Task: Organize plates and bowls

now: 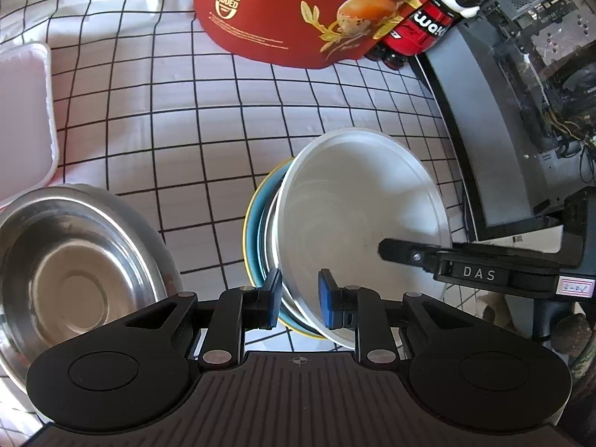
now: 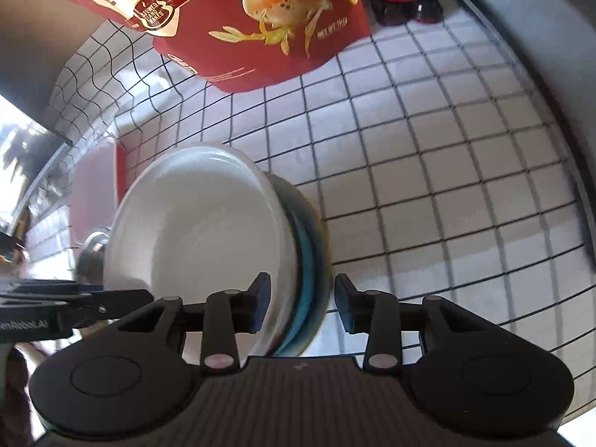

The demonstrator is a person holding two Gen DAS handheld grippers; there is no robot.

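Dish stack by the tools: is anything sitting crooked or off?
Yes. The white plate is tipped up on edge against the blue plate rather than lying flat. The left tool straddles its rim. The right tool brackets both rims with a visible gap. Nothing looks spilled or broken.

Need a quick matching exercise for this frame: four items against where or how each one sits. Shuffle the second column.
Items
1. white round bowl
2. blue dish with a yellow rim
3. shiny steel bowl
4. red snack bag with egg pictures

Places
A. standing at the far side of the checked cloth
B. tilted, its rim between the pads of the left gripper
C. underneath the white bowl
D. on its own on the cloth, apart from the stack

Pairs: 1-B, 2-C, 3-D, 4-A
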